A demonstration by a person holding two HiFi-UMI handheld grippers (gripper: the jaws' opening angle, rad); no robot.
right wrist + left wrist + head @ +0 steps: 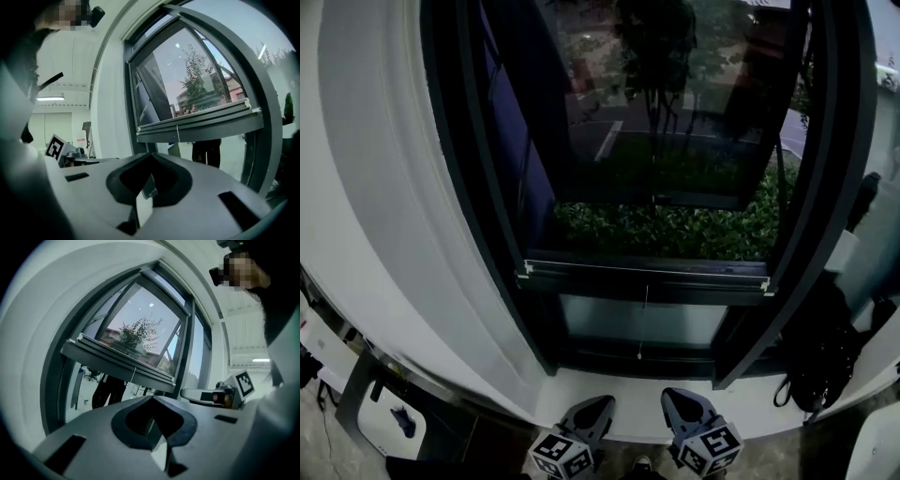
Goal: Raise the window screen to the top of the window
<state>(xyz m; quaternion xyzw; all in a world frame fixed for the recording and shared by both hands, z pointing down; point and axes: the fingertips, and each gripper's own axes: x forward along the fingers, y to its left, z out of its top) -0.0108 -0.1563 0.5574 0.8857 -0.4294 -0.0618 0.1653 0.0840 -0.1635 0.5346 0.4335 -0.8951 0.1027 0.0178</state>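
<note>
I hold the left gripper (596,403) and the right gripper (677,397) side by side just short of the white sill (623,386), both with jaws closed on nothing. I judge them lined up to reach the window screen's bottom bar (645,272), which sits low in the window, its pull cord (643,323) dangling beneath. The room is dim. The dark shape at right may be a bag (820,366).
</note>
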